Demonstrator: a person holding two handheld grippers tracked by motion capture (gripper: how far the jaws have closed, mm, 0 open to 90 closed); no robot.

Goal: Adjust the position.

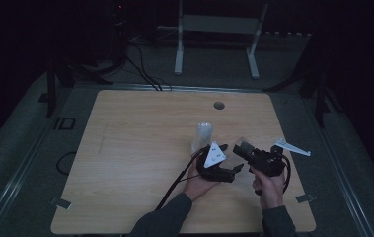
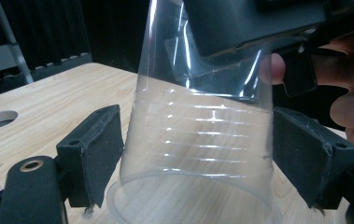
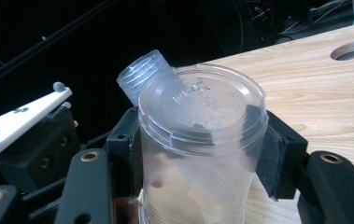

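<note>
Both grippers are held low over the near right part of the table [image 1: 125, 148], forearms coming in from the near edge. The left gripper [image 1: 222, 159] is laid level and pointed right, cradled from below by the left hand [image 1: 199, 183]. A clear cup [image 2: 198, 140] is seen between its pads [image 2: 101, 149] in the left gripper view, mouth toward the camera; the jaws are spread wide and a sliver of gap is seen at the left pad, so no firm grasp can be told.

The right gripper [image 1: 241, 148] is pointed left toward it, gripped by the right hand [image 1: 268, 187]. In the right gripper view the cup's base [image 3: 202, 105] is clamped between both pads, the jaws clenched on it. A second cup [image 3: 142, 74] is seen just behind, tilted. Another clear cup [image 1: 203, 136] is stood on the table just beyond the left gripper. A round hole [image 1: 218, 105] is cut near the far edge.
</note>
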